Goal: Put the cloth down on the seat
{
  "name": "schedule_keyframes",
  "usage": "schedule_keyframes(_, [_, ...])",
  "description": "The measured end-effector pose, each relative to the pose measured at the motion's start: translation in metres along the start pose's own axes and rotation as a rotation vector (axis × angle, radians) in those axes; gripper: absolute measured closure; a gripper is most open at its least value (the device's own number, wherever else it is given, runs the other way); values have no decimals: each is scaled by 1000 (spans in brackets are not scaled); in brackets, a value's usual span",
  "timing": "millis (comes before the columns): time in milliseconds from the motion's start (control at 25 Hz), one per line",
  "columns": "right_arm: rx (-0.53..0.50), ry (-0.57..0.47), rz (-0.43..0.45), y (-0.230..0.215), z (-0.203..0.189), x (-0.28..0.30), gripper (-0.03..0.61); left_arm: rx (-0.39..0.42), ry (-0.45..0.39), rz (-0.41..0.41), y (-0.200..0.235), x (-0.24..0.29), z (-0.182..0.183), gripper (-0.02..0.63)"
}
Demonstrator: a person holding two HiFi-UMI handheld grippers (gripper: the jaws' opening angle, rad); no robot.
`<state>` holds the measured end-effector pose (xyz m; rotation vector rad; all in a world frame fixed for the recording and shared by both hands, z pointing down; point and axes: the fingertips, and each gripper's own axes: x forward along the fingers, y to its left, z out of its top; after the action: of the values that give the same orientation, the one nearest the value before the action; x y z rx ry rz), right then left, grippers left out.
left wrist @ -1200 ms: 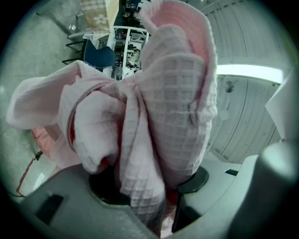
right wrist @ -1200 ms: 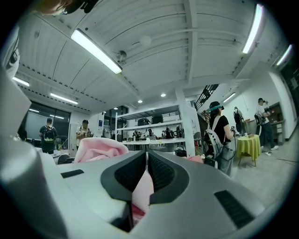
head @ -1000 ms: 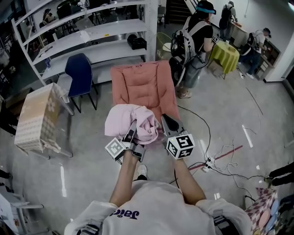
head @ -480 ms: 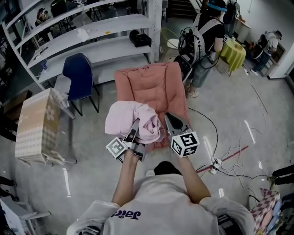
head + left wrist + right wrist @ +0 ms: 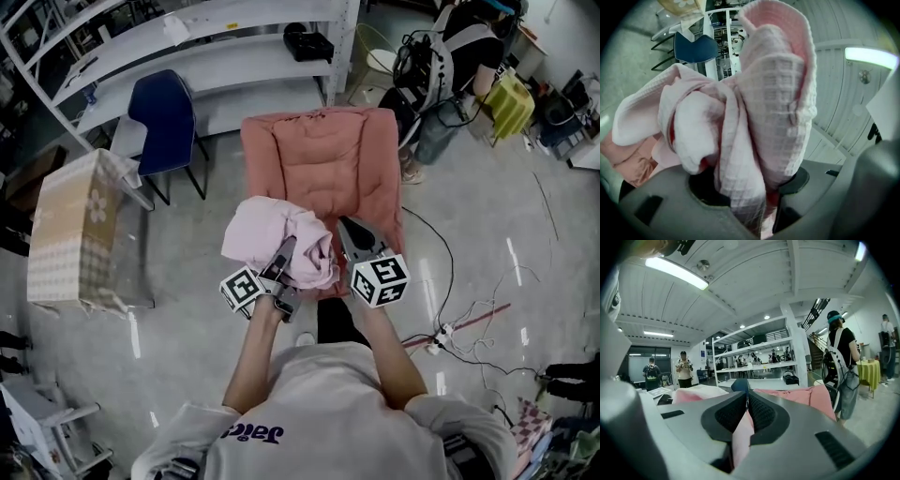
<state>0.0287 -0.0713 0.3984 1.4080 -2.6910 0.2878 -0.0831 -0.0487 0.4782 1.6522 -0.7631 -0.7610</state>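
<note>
A bunched pale pink waffle cloth (image 5: 277, 239) hangs over the front edge of the salmon padded chair seat (image 5: 323, 159). My left gripper (image 5: 286, 253) is shut on a thick fold of it. In the left gripper view the cloth (image 5: 754, 108) fills the frame and billows up from between the jaws (image 5: 750, 187). My right gripper (image 5: 349, 230) sits at the cloth's right side, its jaws nearly together. A thin pink strip of cloth (image 5: 740, 439) runs between the pads of the right gripper (image 5: 747, 401). The chair back (image 5: 806, 397) shows beyond.
A blue chair (image 5: 164, 117) and white shelving (image 5: 216, 56) stand to the left of and behind the seat. A patterned covered box (image 5: 70, 225) is at the far left. A person with a backpack (image 5: 450, 66) stands at the back right. Cables (image 5: 469, 319) trail on the floor to the right.
The salmon chair has come nearer in the head view. Both grippers and the cloth now sit over its front edge. The hold on the cloth looks the same.
</note>
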Motion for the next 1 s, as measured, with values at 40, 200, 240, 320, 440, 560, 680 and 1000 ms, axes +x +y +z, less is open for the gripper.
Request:
schedule_keyframes(40, [7,10,7,-8,-2,11,551,19,16,18,8,10,3,364])
schedule_keyframes(200, [48,47,6,-52,-13,53,551,36,77,41,42,57,13,364])
schedule_keyframes(240, [69,61,2,-63,-19,64,551,29,95,57,52,67,16,364])
schedule_keyframes(320, [115,91,-6,-83,-30,85,551,41,147,123,78,83,21,364])
schedule_keyframes(440, [139,125,-25,-115,-42,116,551,106,258,203,114,110,28,364])
schedule_keyframes(560, [156,151,-45,-148,-61,140,551,158,372,243,150,139,30,364])
schedule_keyframes(680, [173,216,-60,-170,-92,147,551,165,480,291,189,154,19,364])
schedule_keyframes(1000, [242,345,-81,-194,-163,164,551,223,787,446,297,162,-9,364])
